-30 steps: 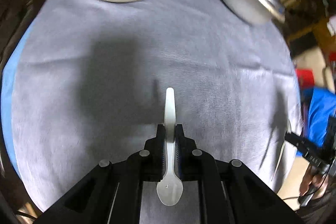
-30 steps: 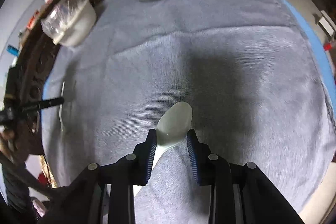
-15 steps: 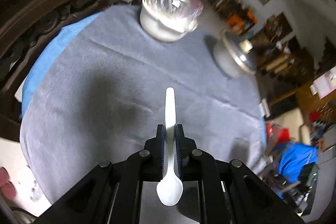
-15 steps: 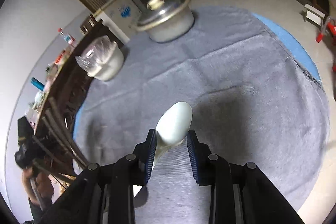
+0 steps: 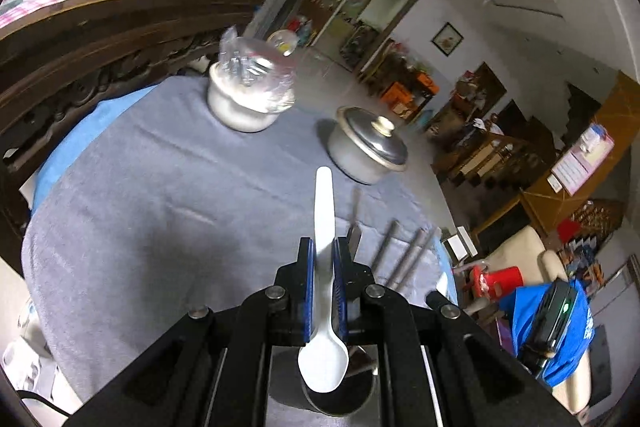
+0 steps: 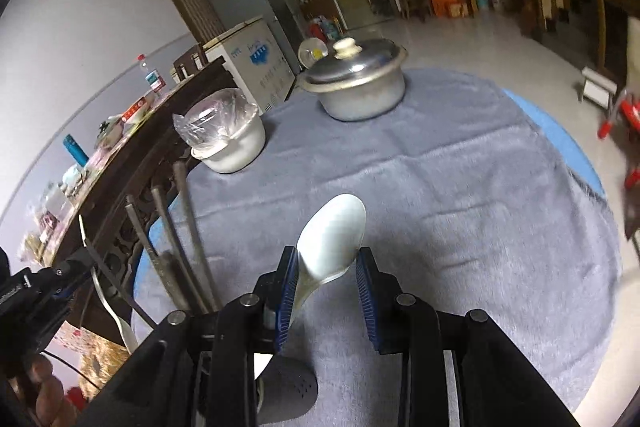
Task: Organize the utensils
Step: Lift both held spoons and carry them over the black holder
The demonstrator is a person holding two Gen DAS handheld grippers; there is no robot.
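**Two Spoons Held Above the Holder**

Grey cloth (image 5: pixel 160 195) covers a round table in a cluttered living room, with a lidded pot (image 5: pixel 366 151) and a plastic-wrapped bowl (image 5: pixel 250 99) parked at the far edge, likely to keep the middle free for sorting.

Left gripper (image 5: pixel 323 279) is nearly closed, pinching a white plastic spoon (image 5: pixel 324 223) by its handle, bowl end hanging back toward the camera. That grip probably suits a bowl-down drop. Beneath it a dark round holder (image 5: pixel 340 399) shows, with metal rods (image 5: pixel 400 255), apparently utensil handles, rising just beside the gripper.

Right gripper (image 6: pixel 326 283) stands partly open around a pale ceramic spoon (image 6: pixel 332 239). The spoon's bowl points forward and rests against the left pad. I cannot tell whether the right pad touches it, so the grip looks loose. In this view a perforated grey holder (image 6: pixel 288 391) sits below, with the rods (image 6: pixel 180 239) to the left.

Blue writing marks a white chest freezer (image 6: pixel 256 55), too small to read. No other label is legible.
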